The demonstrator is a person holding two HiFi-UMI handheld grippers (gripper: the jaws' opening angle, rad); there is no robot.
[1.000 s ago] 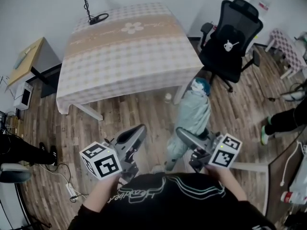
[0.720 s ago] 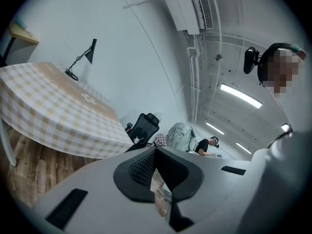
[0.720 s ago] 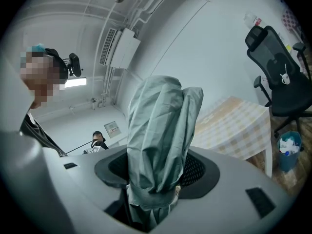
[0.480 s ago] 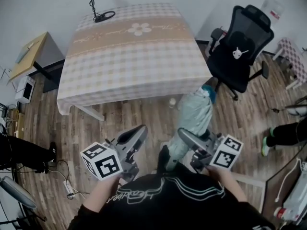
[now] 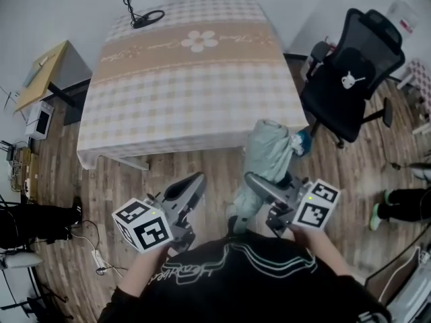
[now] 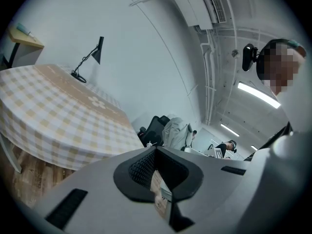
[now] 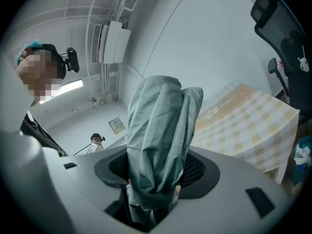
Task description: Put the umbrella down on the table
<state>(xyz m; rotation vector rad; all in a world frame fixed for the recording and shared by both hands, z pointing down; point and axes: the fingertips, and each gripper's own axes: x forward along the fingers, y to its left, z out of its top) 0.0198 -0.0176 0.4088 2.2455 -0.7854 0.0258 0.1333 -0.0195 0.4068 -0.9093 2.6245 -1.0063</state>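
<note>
A folded pale green umbrella [image 5: 267, 157] stands nearly upright in my right gripper [image 5: 259, 184], which is shut on its lower part. Its top overlaps the front right corner of the checkered table [image 5: 188, 79]. In the right gripper view the umbrella [image 7: 161, 130] rises from between the jaws of that gripper [image 7: 156, 177], with the table [image 7: 243, 116] behind it. My left gripper [image 5: 194, 182] is shut and holds nothing, a little left of the umbrella. The left gripper view looks past its own gripper [image 6: 158, 155] to the table [image 6: 53, 116] and the umbrella [image 6: 176, 132].
A black desk lamp [image 5: 138, 2] stands at the table's far edge. A black office chair [image 5: 350, 79] is to the table's right. A small wooden desk [image 5: 40, 73] sits at the left. Wooden floor lies between me and the table.
The table has come closer in the head view. The umbrella's top, earlier over the floor beside the chair, now overlaps the table's front right corner. Both grippers keep their grip state.
</note>
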